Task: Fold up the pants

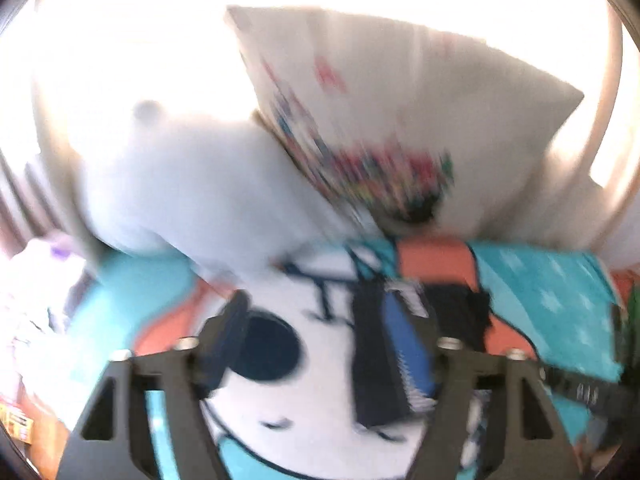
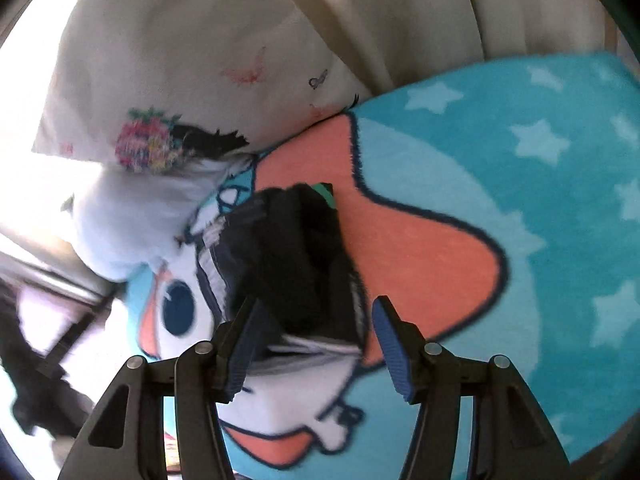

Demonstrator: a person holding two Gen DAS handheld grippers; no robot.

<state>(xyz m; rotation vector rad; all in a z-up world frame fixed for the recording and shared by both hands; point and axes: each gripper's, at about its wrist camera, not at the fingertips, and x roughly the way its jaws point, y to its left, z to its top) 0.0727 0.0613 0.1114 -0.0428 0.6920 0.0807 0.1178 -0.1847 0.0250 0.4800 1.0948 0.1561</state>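
Note:
Folded black pants (image 2: 304, 260) lie on a turquoise cartoon blanket (image 2: 540, 200), with pale layered edges at their near end. In the right wrist view my right gripper (image 2: 316, 322) is open just above that near end. Its blue pads (image 2: 390, 344) stand either side of the cloth, with a gap on each side. The left wrist view is blurred. There my left gripper (image 1: 316, 320) is wide open over the blanket's white face print (image 1: 304, 420), with nothing between its fingers. The pants (image 1: 458, 314) show as a dark patch beyond its right finger (image 1: 404, 348).
A cream pillow with a colourful print (image 2: 168, 92) leans on a white pillow (image 2: 132, 216) behind the pants. Beige cushions (image 2: 420, 20) rise at the back. A dark bar (image 1: 580, 392) juts in from the right. Pale clutter (image 1: 36, 280) lies at far left.

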